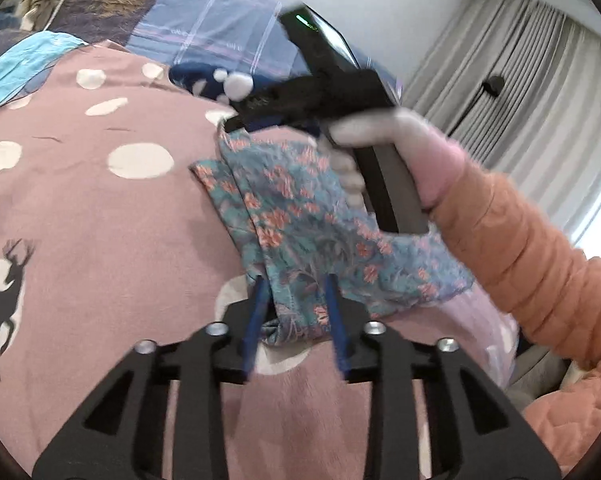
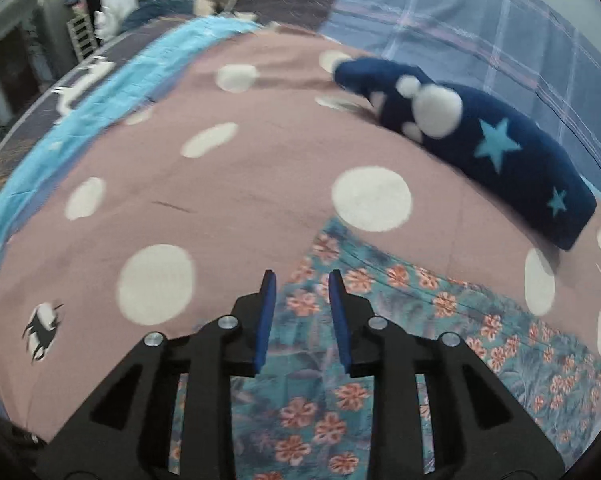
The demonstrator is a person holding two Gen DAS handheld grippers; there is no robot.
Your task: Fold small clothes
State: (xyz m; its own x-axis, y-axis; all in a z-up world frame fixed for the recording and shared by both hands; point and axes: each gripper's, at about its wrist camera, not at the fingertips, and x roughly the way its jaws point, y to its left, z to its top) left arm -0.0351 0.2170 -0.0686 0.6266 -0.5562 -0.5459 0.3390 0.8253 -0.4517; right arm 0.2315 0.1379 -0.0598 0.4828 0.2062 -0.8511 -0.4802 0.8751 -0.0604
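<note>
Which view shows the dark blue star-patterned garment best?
The right wrist view: the dark blue star-patterned garment lies in full on the pink bedspread. The left wrist view shows only a small patch of it behind the right gripper.

— What is the floral garment (image 1: 300,224) like?
— Thin teal-blue cloth printed with small coral flowers, folded over itself into a long band with layered edges along one side.
— Where does it lie?
— Flat on the pink dotted bedspread (image 1: 100,208), near its edge, one bunched end pointing toward the left camera.
— Anything else small?
— A navy star-printed piece (image 2: 500,152), lying further up the bedspread, well apart.
</note>
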